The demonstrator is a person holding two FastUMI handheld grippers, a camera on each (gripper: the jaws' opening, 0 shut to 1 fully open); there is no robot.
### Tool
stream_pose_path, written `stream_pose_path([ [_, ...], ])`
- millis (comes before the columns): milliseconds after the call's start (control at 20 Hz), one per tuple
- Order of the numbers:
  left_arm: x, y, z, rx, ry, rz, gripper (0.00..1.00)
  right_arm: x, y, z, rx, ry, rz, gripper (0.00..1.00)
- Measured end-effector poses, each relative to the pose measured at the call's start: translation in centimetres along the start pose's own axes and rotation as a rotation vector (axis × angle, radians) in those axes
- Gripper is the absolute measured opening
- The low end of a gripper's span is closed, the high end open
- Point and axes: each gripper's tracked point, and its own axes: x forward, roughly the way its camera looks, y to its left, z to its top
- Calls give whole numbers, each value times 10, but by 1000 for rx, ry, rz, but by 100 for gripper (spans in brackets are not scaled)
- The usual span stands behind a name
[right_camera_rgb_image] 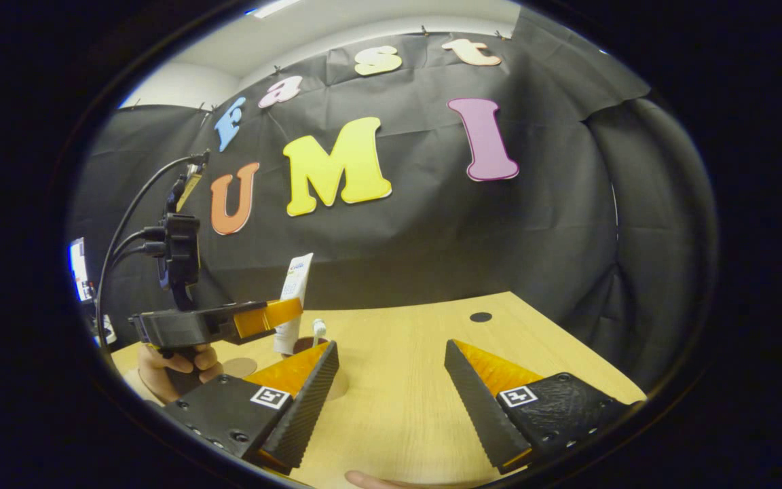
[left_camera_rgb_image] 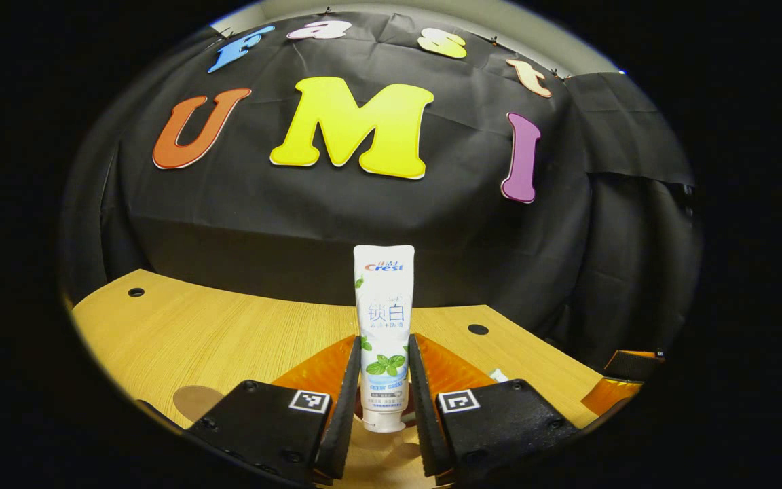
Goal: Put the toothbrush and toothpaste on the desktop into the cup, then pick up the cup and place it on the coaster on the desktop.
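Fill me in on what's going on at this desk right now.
A person is working two handheld grippers over a wooden desk. The left gripper has its jaws closed on a toothpaste tube, held upright with the cap end down. In the right gripper view a toothbrush head pokes up just beside the tube, seemingly out of a cup that is mostly hidden. The right gripper hovers open, holding nothing.

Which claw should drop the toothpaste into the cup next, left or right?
Left. The left claw is already shut on the upright toothpaste; the right claw is open, holding nothing, off to the side.
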Motion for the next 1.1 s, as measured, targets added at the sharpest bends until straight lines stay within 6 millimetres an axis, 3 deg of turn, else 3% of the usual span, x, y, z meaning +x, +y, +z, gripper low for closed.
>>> stream_pose_path([
  [400,-16,2,21,33,-65,-9,48,-7,21,0,-25,4,15,96],
  [550,-16,10,5,51,-1,-12,48,-8,26,1,-29,3,18,96],
  [700,-16,15,7,62,-3,-18,49,-7,29,-1,-22,13,24,96],
  [800,-16,20,12,97,-11,-30,70,-4,29,-6,-11,24,23,96],
  [1100,-4,48,25,95,-13,-119,77,13,19,-21,-20,96,-40,96],
])
